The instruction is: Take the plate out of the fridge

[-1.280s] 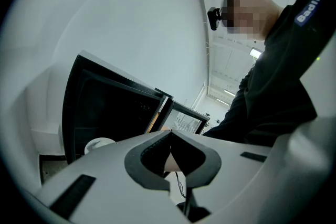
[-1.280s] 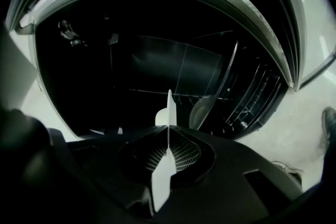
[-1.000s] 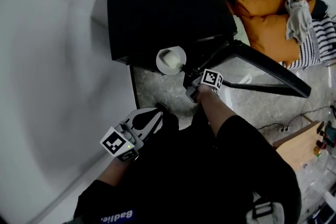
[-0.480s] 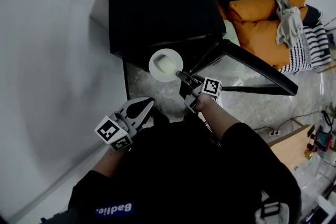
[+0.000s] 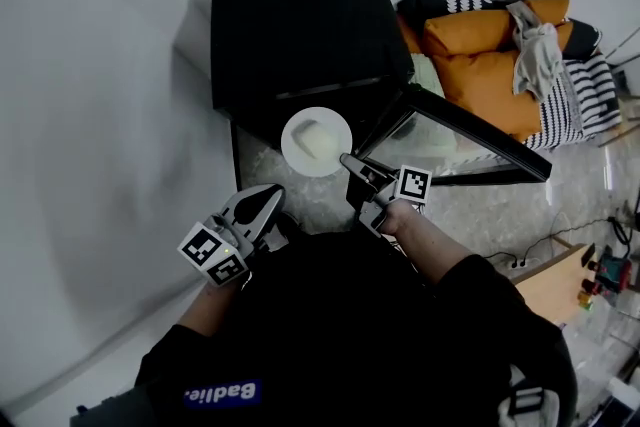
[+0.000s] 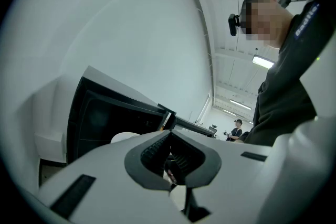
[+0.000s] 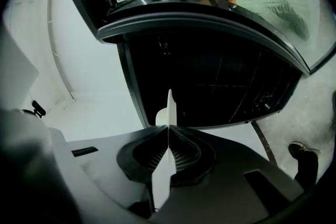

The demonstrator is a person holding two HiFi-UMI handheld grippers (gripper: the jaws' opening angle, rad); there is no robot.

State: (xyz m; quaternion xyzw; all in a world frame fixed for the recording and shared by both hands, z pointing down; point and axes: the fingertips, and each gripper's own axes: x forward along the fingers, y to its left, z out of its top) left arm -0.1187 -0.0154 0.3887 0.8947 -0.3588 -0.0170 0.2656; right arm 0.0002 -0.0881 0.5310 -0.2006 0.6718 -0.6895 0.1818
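The white plate [image 5: 316,141] hangs in front of the black fridge [image 5: 295,25], just outside its dark opening, with a pale piece of food on it. My right gripper [image 5: 352,163] is shut on the plate's right rim. In the right gripper view the plate [image 7: 169,110] shows edge-on between the pads, with the fridge interior [image 7: 210,81] behind it. The glass-fronted fridge door [image 5: 470,140] stands swung open to the right. My left gripper [image 5: 265,200] hangs lower left of the plate, shut and holding nothing. Past its jaws [image 6: 169,132] a bit of plate [image 6: 123,137] shows.
Orange cushions [image 5: 490,65], a grey cloth [image 5: 535,40] and striped fabric lie right of the fridge. A wooden piece of furniture [image 5: 560,280] and a cable are at the lower right. White wall runs along the left. A person [image 6: 237,128] stands far off.
The right gripper has drawn the plate out of the fridge opening toward me. The left gripper has barely moved.
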